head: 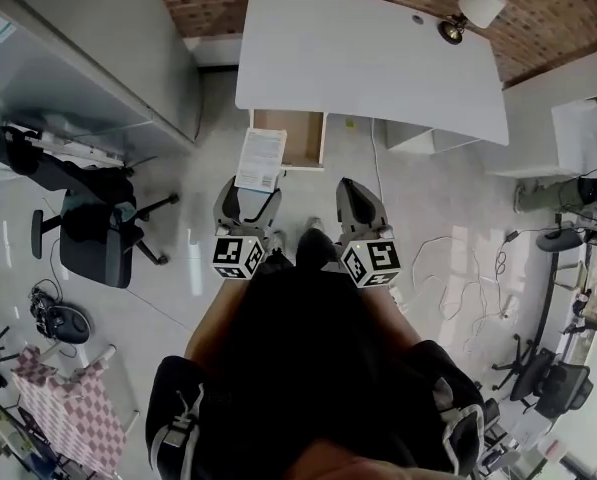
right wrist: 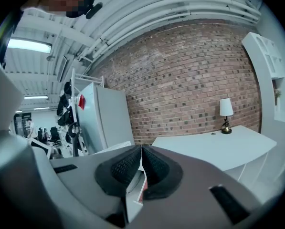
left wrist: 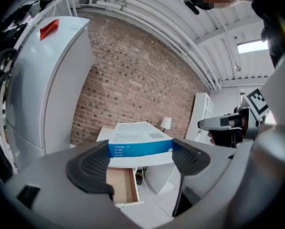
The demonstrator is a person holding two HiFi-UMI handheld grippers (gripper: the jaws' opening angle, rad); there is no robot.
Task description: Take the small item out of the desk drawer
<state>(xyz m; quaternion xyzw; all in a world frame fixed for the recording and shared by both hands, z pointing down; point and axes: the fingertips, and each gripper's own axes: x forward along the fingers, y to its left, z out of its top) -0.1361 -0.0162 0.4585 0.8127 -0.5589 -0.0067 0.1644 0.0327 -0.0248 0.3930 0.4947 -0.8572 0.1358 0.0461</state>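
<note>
The box (head: 261, 158) is out of the drawer (head: 296, 136) and hangs in the air, held by the left tool (head: 248, 193), which grips it by its two long sides with one pad on each. In the head view its long axis runs from near to far with only a small lean, the far end pointing at the worktop (head: 368, 58), and the white printed face looks up. In the left gripper view the box (left wrist: 140, 140) shows its blue short end toward the camera, between the pads of the left tool (left wrist: 141, 162), and its flat top is level. The print on both faces is too small to read. The near end of the box is covered by the tool in the head view, and its far left corner lies over the left edge of the open drawer, so that edge is not seen there. The drawer (left wrist: 119, 185) stands pulled out under the near edge of the worktop, with a brown inside; only a part of its bottom is seen. The right tool (head: 356, 190) is just to the right of the left one, apart from the box, with its pads clenched. In the right gripper view the right tool (right wrist: 141, 168) leaves only a thin slit, where something white and red shows that I cannot make out. The right tool (left wrist: 223, 125) also appears at the right edge of the left gripper view. A lamp (head: 468, 13) stands on the far right corner of the worktop, before a brick wall (right wrist: 190, 80).
</note>
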